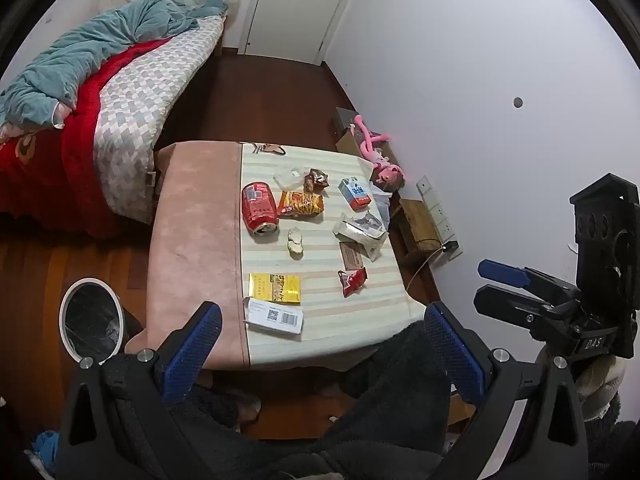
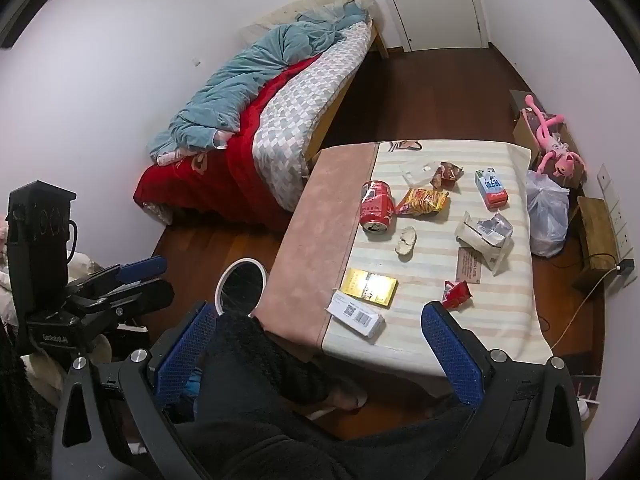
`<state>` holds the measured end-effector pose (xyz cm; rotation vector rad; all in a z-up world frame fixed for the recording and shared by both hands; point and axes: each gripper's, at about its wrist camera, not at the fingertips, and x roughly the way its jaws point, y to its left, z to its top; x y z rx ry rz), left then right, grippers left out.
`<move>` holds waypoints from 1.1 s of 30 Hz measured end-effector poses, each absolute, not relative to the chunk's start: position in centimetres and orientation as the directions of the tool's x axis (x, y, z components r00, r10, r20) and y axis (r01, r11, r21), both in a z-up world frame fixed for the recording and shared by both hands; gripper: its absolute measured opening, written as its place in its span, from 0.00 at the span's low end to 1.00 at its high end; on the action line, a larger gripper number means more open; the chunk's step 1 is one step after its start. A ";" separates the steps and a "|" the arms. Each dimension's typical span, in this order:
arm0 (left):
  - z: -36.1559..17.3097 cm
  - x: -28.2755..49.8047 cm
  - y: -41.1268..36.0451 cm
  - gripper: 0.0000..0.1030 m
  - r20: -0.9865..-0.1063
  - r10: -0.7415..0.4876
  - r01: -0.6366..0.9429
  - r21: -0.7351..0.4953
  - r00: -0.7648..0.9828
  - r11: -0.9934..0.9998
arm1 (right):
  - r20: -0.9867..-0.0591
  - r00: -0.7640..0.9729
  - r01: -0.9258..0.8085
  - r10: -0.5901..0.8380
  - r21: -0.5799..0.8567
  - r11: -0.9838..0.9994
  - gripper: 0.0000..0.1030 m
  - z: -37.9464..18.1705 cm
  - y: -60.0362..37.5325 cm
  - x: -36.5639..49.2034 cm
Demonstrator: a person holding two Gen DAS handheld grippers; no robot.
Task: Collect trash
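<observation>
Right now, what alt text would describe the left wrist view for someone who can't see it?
A cloth-covered table holds scattered trash: a red can, snack wrappers, small boxes. The open left gripper hovers at its near edge, a bin on the floor to the left.

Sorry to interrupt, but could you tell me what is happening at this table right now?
A person holds a left hand-held gripper and a right hand-held gripper, both open and empty, above the near edge of the table. Nothing is picked up yet: the red can, snack bag, yellow box and other litter lie on top. A bin waits beside it.
</observation>
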<state>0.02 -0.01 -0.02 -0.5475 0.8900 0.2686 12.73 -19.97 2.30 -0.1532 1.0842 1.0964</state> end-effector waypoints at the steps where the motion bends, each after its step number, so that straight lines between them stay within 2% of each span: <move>1: 0.0 0.0 0.0 1.00 -0.794 -0.001 -0.441 -0.339 0.608 0.831 | -0.767 0.019 -0.770 0.642 0.398 0.499 1.00 2.2 -19.9 12.8; 33: -0.5 0.5 -0.6 1.00 -0.786 -0.024 -0.414 -0.351 0.617 0.840 | -0.773 0.036 -0.786 0.634 0.370 0.496 1.00 3.0 -19.7 12.5</move>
